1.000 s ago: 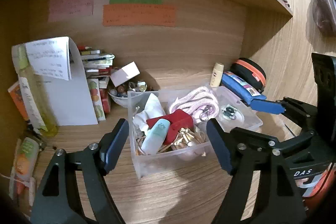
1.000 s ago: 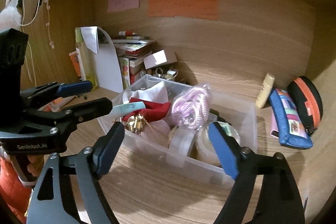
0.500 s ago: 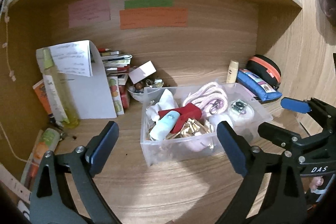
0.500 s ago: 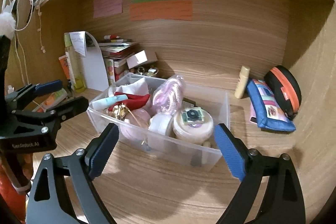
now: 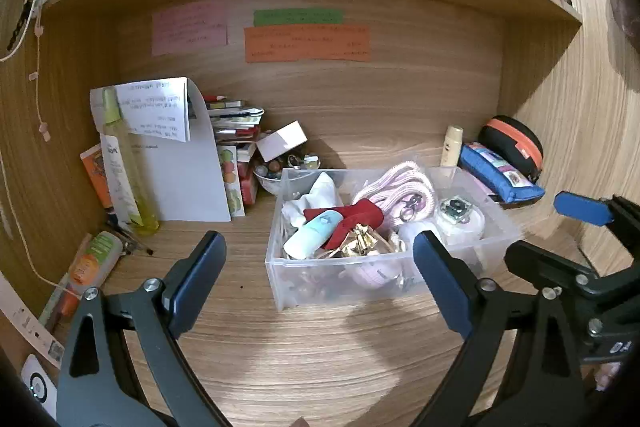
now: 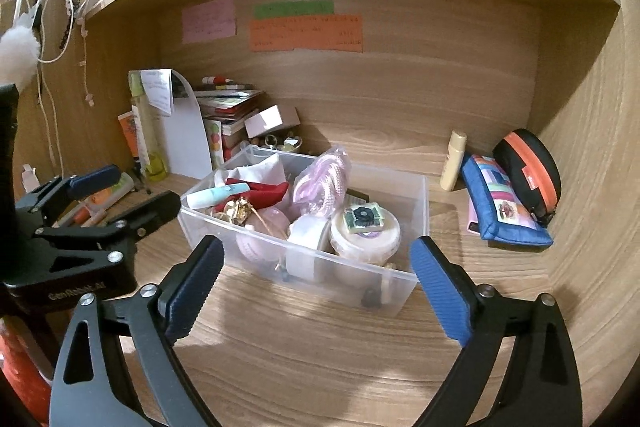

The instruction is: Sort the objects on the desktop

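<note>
Left gripper (image 5: 318, 279) released, jaws spread wide, nothing between them; it sits low in the left wrist view, in front of the clear plastic bin (image 5: 348, 277). Right gripper (image 6: 316, 281) also released and empty, fingers wide apart at the bottom of the right wrist view, bin (image 6: 416, 187) just beyond them, not touching.

Bin stands on the wooden desk (image 5: 320, 355), centre-right of the left wrist frame, inside a wooden alcove. Its contents are packed together: a light blue tube (image 5: 312, 233) lying on a red piece (image 5: 356, 217), white cloth (image 5: 320, 193) at the back left corner, pink coiled cord (image 5: 404, 189) in the middle, gold foil bits (image 5: 358, 245) toward the front wall, a round white tin (image 6: 364, 229) with a patterned square on top at the right end, a tape roll (image 6: 306, 243) beside it.

Outside the bin — right side of the frame: a cream tube (image 5: 452, 147) upright against the back wall, a blue pouch (image 5: 500, 179) lying flat, a black-and-orange zip case (image 5: 514, 147) leaning on the side wall. Left side: folded white paper (image 5: 176, 163) standing up, a yellow-green bottle (image 5: 124, 163) in front of it, a stack of books (image 5: 236, 131), a small white box (image 5: 282, 141) over a bowl of small items (image 5: 276, 173).

Back wall, upper centre: pink note (image 5: 188, 31), green strip (image 5: 298, 17), orange note (image 5: 306, 43); the writing is unreadable.
</note>
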The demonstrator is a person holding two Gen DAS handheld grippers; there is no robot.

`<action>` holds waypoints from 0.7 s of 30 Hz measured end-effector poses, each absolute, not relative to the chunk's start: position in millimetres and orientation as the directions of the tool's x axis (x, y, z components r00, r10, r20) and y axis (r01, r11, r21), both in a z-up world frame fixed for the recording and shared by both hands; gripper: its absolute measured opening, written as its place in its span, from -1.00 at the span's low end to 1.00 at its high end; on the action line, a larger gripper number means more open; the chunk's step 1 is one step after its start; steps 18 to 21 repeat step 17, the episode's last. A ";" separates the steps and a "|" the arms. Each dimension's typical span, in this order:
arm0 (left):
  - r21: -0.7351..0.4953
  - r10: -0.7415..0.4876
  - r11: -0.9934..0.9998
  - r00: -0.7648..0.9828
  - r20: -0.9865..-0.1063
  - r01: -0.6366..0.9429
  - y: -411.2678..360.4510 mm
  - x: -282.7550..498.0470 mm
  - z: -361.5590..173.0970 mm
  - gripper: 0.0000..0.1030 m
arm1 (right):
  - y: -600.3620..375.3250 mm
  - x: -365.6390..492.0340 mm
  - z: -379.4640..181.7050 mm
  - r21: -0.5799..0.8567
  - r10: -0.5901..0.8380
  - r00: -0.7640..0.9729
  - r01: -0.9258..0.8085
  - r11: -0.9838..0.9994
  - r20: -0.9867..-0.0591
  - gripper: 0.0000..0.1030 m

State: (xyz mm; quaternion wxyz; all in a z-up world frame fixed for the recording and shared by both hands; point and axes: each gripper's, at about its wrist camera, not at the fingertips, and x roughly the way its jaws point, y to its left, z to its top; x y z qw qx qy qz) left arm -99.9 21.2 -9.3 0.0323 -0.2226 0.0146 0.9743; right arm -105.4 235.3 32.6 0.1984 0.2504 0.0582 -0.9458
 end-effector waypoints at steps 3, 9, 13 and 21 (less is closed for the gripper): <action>0.009 0.073 -0.996 -0.897 -0.436 -0.085 23.0 -99.4 -11.4 0.85 | 234.6 -103.3 32.5 -0.018 -0.343 -0.799 0.403 -0.915 -0.493 0.87; 0.011 0.054 -0.998 -0.909 -0.414 -0.064 21.7 -97.8 -13.1 0.85 | 233.8 -102.5 31.7 -0.017 -0.345 -0.798 0.405 -0.914 -0.494 0.87; 0.005 0.068 -0.997 -0.914 -0.400 -0.077 20.5 -96.0 -13.1 0.86 | 233.1 -103.2 30.9 -0.016 -0.348 -0.795 0.409 -0.912 -0.497 0.87; -0.008 0.081 -0.996 -0.917 -0.391 -0.085 17.8 -94.4 -11.8 0.88 | 232.3 -105.2 28.1 -0.008 -0.352 -0.786 0.413 -0.911 -0.508 0.87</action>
